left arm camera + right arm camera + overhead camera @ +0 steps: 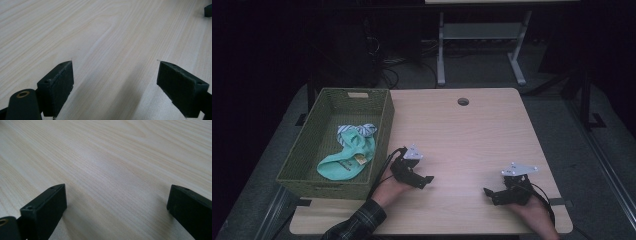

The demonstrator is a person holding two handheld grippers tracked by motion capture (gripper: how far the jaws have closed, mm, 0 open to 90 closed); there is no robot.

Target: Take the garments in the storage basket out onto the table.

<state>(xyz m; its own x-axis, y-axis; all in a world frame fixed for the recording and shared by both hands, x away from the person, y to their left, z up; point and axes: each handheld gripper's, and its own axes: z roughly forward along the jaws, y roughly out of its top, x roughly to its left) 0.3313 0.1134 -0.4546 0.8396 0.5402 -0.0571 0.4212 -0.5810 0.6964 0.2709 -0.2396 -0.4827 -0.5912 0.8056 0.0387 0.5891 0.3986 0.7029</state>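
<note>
Both tools are resting open and empty near the table's front edge; left tool (428, 178) is sitting nearer the socks (349, 155), lying in the basket (384, 125) at the table's left edge, than right tool (487, 192).

My table (472, 135) is pale wood with a round cable hole (463, 101) near its far edge. On its left side I see a green woven basket (312, 165), overhanging the left edge.
</note>
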